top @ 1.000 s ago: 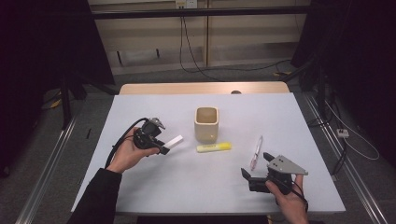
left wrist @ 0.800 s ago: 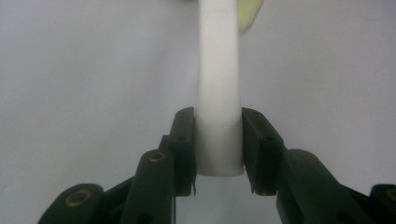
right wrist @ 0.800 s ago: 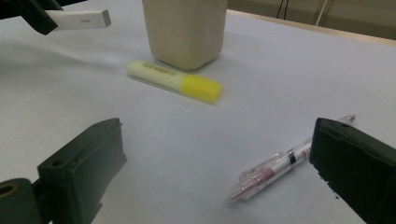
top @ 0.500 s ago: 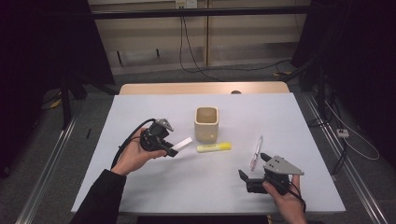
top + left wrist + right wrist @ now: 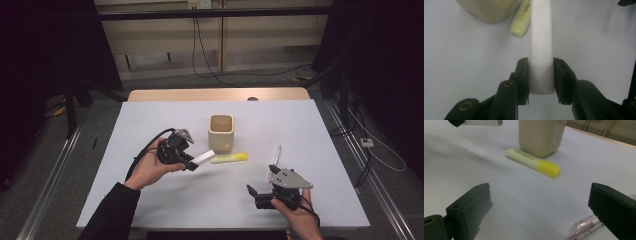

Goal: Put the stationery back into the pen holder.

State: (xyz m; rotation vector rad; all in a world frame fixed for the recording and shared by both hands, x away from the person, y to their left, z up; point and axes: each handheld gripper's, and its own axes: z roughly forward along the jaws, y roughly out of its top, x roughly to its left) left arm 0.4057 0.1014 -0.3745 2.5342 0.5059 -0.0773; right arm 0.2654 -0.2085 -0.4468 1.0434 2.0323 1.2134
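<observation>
Right gripper (image 5: 262,192) idles near the table (image 5: 150,210) edge, jaws wide, empty. Left gripper (image 5: 192,162) clamps the white plastic stick-shaped marker (image 5: 204,157) by one end, long axis aimed toward the beige square ceramic cup (image 5: 221,131), just beyond, above the yellow highlighter (image 5: 229,158).

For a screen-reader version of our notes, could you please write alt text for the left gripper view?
Two black jaws of the left gripper clamp the end of a white stick-shaped object that points away over a white table. Beyond it lie a yellow highlighter and the base of a beige cup.
</observation>
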